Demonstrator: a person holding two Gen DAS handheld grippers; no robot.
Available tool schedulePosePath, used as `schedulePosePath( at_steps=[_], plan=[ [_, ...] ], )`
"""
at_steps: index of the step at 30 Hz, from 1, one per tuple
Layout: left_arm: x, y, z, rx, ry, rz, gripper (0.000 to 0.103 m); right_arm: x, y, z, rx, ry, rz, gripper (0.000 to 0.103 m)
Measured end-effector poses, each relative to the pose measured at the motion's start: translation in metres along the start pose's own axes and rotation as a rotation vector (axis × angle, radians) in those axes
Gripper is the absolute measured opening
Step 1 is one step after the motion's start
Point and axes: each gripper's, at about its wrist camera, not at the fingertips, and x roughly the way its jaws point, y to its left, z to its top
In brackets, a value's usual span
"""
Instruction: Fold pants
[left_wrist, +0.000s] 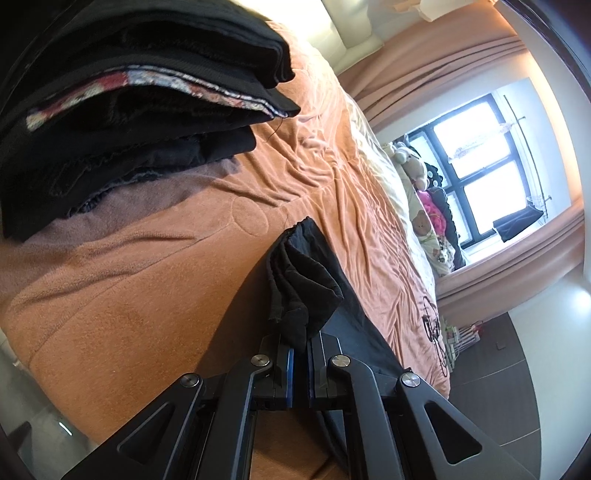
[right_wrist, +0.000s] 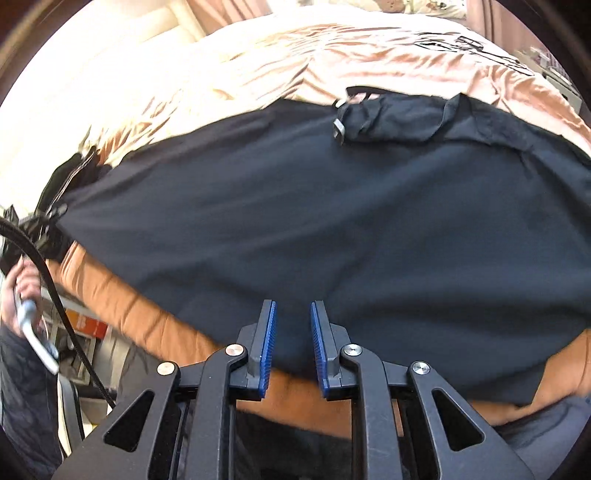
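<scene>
While I watch the left wrist view, my left gripper (left_wrist: 299, 350) has its jaws pinching a bunched edge of the dark pants (left_wrist: 306, 273) above an orange bed (left_wrist: 147, 266), near a stack of folded clothes (left_wrist: 129, 122). In the right wrist view, my right gripper (right_wrist: 293, 343) hovers with jaws spread over the pants (right_wrist: 314, 221) lying flat across the bed (right_wrist: 122, 295).

An orange fleece blanket (left_wrist: 155, 258) covers the bed. On it lie the dark pants (right_wrist: 332, 229), spread wide, and a stack of folded dark clothes (left_wrist: 129, 122) near one end.
</scene>
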Motion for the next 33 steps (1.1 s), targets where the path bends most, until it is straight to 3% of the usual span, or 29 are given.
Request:
schedulePosePath(
  at_steps=[20, 33],
  plan=[
    [0.01, 0.036, -0.016, -0.079, 0.038, 0.036, 0.005, 0.083, -0.034, 0.097, 0.067, -0.001, -0.144, 0.016],
    [0.016, 0.041, -0.016, -0.102, 0.046, 0.033, 0.005, 0.112, -0.039, 0.122, 0.055, -0.009, -0.19, 0.016]
  ],
)
